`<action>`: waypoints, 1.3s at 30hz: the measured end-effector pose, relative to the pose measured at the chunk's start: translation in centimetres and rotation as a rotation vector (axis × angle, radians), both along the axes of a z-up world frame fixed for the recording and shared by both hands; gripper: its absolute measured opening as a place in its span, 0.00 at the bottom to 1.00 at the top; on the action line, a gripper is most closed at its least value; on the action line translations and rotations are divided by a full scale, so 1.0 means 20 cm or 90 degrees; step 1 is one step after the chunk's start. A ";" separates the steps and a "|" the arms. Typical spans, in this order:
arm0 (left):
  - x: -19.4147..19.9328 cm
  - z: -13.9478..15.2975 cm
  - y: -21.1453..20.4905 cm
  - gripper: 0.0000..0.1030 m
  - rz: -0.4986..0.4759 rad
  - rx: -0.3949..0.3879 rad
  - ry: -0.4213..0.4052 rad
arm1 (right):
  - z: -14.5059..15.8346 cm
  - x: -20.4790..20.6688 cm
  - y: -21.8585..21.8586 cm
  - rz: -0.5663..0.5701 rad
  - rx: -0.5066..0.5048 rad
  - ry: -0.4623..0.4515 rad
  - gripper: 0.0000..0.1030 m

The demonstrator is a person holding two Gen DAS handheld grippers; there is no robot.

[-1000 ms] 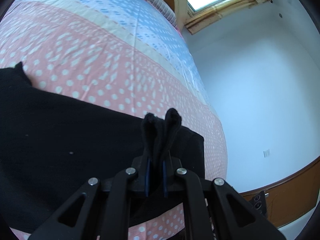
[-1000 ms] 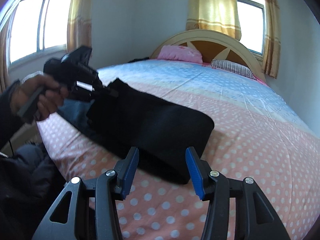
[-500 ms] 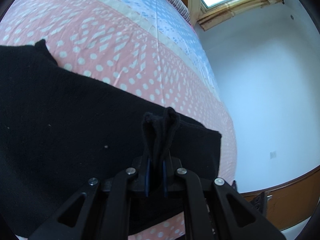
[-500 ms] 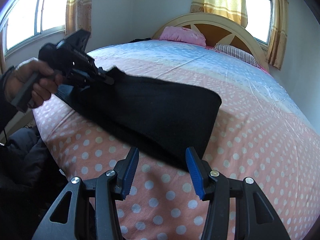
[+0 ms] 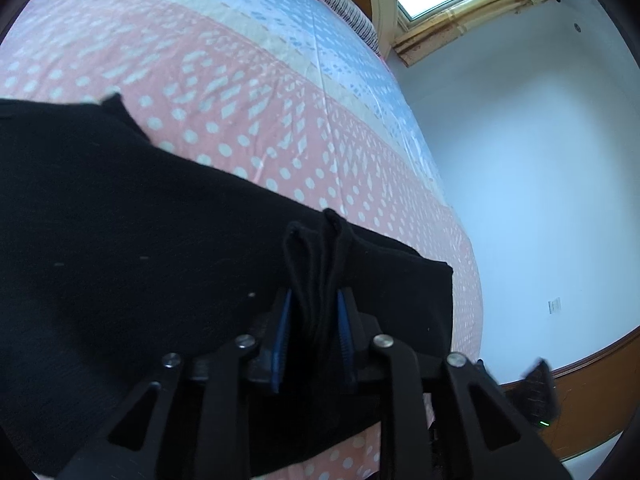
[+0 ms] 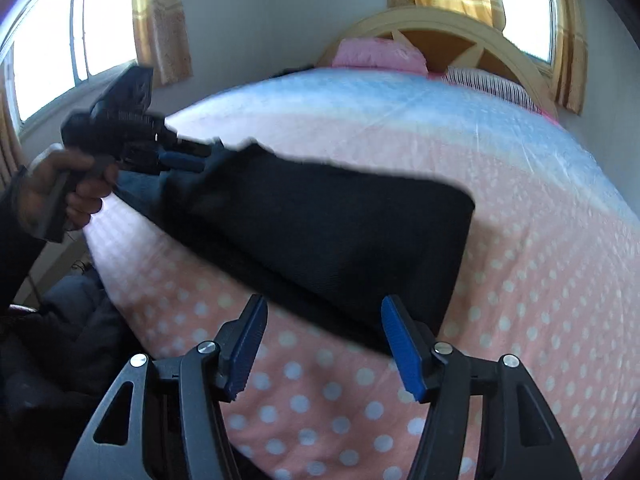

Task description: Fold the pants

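pants (image 6: 320, 232) | black, folded flat | across pink dotted bedspread (image 6: 540, 300) | one end bunched, raised

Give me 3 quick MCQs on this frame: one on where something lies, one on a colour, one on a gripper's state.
1. Where do the pants lie?
A. on the bed
B. on the floor
C. on a chair

2. What colour is the pillow at the headboard beside the striped one?
A. green
B. pink
C. white

3. What is between the right gripper pads?
A. a fold of the pants
B. a pillow corner
C. nothing, the jaws stand open

Answers:
1 A, the dark cloth spreads over the dotted sheet.
2 B, it shows pink in the right wrist view.
3 C, only the sheet and the pants edge lie beyond the blue pads. The left gripper has just been opening, with a bunch of pants cloth between its pads.
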State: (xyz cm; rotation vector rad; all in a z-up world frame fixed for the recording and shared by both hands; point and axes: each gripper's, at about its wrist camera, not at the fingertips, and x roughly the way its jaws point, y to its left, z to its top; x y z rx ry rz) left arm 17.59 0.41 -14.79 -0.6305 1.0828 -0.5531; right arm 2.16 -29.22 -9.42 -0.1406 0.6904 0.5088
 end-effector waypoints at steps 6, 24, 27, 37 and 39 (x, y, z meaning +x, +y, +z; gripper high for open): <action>-0.11 0.18 0.28 0.58 0.028 0.152 -0.108 | 0.13 0.10 0.27 0.072 0.025 -0.020 0.59; -0.34 0.05 1.32 0.62 0.276 0.366 -0.095 | -0.16 0.20 0.80 0.100 -0.056 0.054 0.19; -0.34 0.02 1.33 0.63 0.267 0.367 -0.098 | -0.20 0.21 0.80 0.098 -0.057 0.067 0.19; -0.37 0.06 1.34 0.68 0.299 0.410 -0.137 | -0.05 0.08 0.73 0.119 -0.038 -0.015 0.45; -0.36 0.04 1.35 0.68 0.297 0.384 -0.129 | -0.01 0.07 0.68 0.113 -0.019 -0.027 0.48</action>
